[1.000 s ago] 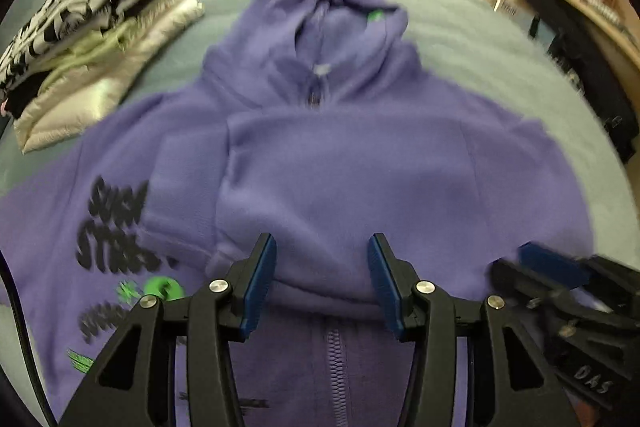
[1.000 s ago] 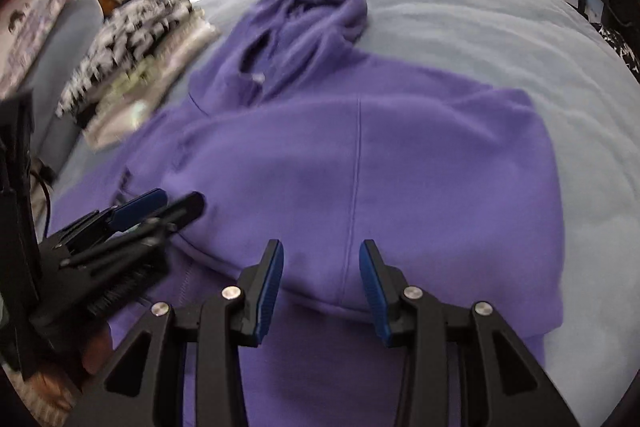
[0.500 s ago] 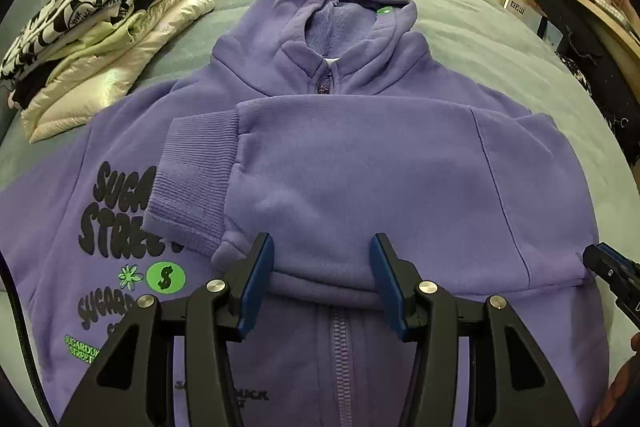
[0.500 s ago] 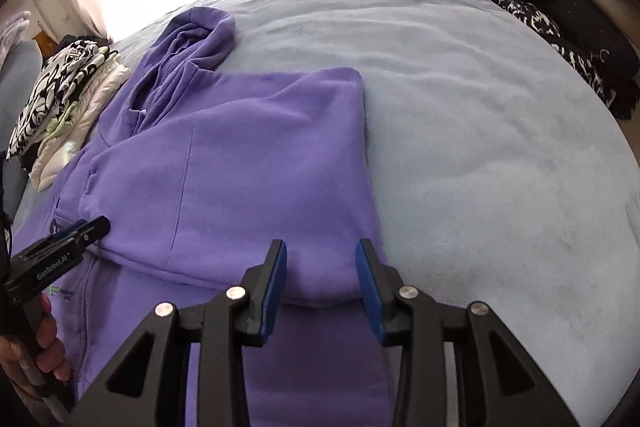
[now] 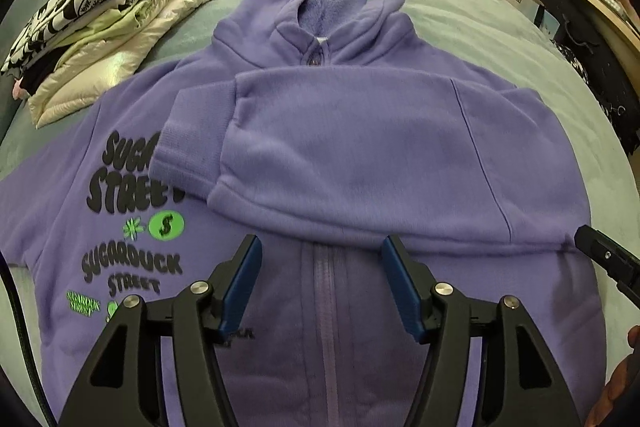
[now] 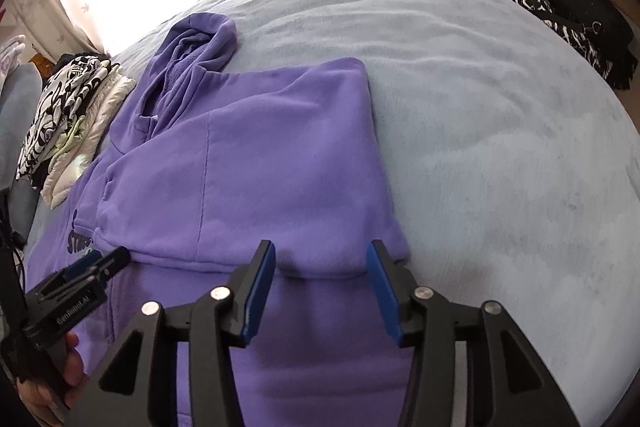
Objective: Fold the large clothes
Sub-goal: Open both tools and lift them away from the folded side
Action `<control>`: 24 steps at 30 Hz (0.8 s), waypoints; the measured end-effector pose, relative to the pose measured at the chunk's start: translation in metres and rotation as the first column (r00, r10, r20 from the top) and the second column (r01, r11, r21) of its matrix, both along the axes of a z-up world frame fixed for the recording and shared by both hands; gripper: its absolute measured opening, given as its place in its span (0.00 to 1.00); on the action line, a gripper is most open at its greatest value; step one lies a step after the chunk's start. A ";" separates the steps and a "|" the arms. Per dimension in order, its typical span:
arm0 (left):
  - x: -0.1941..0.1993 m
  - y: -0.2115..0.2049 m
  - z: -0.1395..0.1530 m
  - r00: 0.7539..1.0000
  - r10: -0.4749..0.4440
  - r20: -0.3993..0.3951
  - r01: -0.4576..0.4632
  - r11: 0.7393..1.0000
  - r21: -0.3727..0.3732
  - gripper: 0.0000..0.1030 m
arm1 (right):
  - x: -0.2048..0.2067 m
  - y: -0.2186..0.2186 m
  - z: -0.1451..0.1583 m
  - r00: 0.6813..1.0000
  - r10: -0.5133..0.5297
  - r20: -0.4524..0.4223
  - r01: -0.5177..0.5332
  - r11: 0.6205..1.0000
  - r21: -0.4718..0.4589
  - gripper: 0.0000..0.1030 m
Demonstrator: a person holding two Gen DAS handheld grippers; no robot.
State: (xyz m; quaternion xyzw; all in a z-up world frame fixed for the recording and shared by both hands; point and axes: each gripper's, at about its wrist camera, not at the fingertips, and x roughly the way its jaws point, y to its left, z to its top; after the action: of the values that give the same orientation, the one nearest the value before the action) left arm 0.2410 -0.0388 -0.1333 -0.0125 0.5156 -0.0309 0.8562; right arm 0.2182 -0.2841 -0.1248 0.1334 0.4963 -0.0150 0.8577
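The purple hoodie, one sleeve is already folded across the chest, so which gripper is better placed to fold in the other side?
Probably the left gripper: the hoodie's unfolded printed side lies on its side. The right gripper, also open, sits over the folded edge.

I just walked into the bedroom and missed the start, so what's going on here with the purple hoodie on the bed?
A person is folding a purple zip hoodie on the bed with a handheld gripper in each hand. One sleeve is already folded across the chest; the printed side is still spread out flat. The left gripper and the right gripper both hover over the hoodie, and their jaws have just been opening, with nothing between them. A stack of folded clothes sits beside the hood.
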 end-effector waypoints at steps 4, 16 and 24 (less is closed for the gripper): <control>-0.011 0.000 -0.002 1.000 0.004 -0.022 -0.005 1.000 -0.016 0.59 | -0.007 0.003 -0.003 1.000 0.003 -0.025 -0.002 0.999 0.035 0.51; -0.084 0.004 0.027 1.000 -0.010 -0.010 0.010 1.000 -0.023 0.59 | -0.065 0.029 0.002 0.998 0.047 -0.039 -0.044 0.996 0.074 0.51; -0.142 0.014 0.052 1.000 -0.021 0.009 0.021 0.999 -0.024 0.59 | -0.109 0.054 0.025 0.996 0.089 -0.010 -0.089 0.995 0.037 0.51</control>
State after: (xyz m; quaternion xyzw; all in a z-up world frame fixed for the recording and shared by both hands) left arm 0.0988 -0.0248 -0.0811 -0.0174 0.5115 -0.0464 0.8578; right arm 0.1095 -0.2302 -0.0993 0.1268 0.5067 0.0314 0.8522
